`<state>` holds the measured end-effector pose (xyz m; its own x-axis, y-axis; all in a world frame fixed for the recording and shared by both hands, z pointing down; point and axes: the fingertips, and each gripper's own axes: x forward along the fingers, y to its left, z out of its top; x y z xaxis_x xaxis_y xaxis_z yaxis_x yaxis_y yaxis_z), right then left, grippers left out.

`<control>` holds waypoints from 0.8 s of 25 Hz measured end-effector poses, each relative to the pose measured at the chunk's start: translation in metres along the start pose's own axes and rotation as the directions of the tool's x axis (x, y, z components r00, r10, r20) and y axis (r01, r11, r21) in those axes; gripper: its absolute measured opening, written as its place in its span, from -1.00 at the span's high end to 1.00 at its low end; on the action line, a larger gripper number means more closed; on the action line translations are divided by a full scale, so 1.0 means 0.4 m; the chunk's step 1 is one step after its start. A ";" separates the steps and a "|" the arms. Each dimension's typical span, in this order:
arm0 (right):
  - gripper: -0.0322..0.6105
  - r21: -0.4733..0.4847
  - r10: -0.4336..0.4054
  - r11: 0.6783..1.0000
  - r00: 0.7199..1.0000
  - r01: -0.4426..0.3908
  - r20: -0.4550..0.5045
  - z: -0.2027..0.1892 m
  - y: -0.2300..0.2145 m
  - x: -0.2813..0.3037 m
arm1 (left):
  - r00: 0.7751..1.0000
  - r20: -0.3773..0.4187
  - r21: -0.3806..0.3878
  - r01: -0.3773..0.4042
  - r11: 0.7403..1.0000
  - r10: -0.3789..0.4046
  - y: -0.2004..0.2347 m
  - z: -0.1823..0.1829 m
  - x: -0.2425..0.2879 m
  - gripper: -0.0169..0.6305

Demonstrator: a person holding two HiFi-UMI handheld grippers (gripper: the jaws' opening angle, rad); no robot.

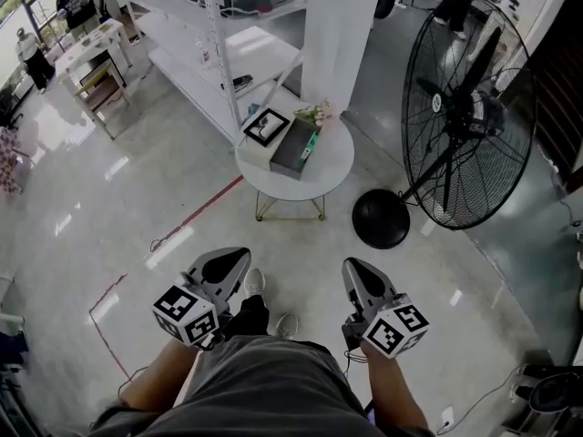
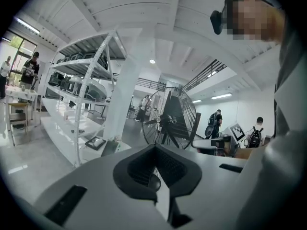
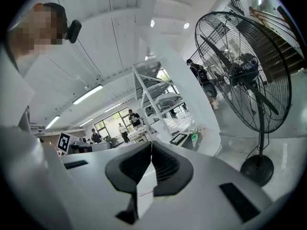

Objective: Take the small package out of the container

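A small round white table (image 1: 332,164) stands ahead of me. On it sit a white box with a black-framed top (image 1: 266,128), a dark grey box (image 1: 293,149) with a green item (image 1: 312,144) beside it, and a small plant (image 1: 312,113). No small package shows apart from these. My left gripper (image 1: 239,259) and right gripper (image 1: 353,268) are held low by my waist, well short of the table, both shut and empty. In the left gripper view the jaws meet at the tips (image 2: 154,146). The right gripper (image 3: 151,143) looks the same, with the table (image 3: 204,139) far beyond.
A large black floor fan (image 1: 469,107) with a round base (image 1: 381,218) stands right of the table. White shelving (image 1: 228,44) and a white pillar (image 1: 342,25) rise behind it. Red tape lines (image 1: 196,212) cross the glossy floor. People stand by desks at the far left (image 1: 36,57).
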<state>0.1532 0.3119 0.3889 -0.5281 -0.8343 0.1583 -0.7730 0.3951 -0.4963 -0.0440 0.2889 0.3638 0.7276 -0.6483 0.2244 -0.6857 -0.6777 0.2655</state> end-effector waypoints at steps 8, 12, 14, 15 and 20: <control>0.83 -0.007 -0.005 1.000 1.000 0.005 -0.004 0.031 -0.046 0.064 | 1.000 0.017 -0.013 -0.006 1.000 0.006 0.066 0.025 0.066 0.90; 0.83 -0.009 -0.009 1.000 1.000 0.009 -0.020 0.042 -0.075 0.129 | 1.000 0.022 -0.029 -0.013 0.999 0.014 0.126 0.035 0.110 0.90; 0.83 -0.008 -0.011 1.000 1.000 0.011 -0.029 0.045 -0.089 0.171 | 1.000 0.021 -0.035 -0.012 0.999 0.013 0.164 0.035 0.133 0.90; 0.83 -0.008 -0.013 1.000 0.999 0.012 -0.034 0.046 -0.096 0.194 | 1.000 0.019 -0.039 -0.011 0.999 0.011 0.184 0.034 0.145 0.90; 0.83 -0.008 -0.019 1.000 0.998 0.019 -0.053 0.065 -0.131 0.316 | 1.000 0.009 -0.048 -0.010 0.999 0.011 0.291 0.059 0.222 0.90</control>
<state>0.1362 0.1758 0.4128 -0.5310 -0.8202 0.2128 -0.7856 0.3822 -0.4866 -0.0596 0.1442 0.3924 0.7200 -0.6586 0.2188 -0.6914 -0.6537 0.3077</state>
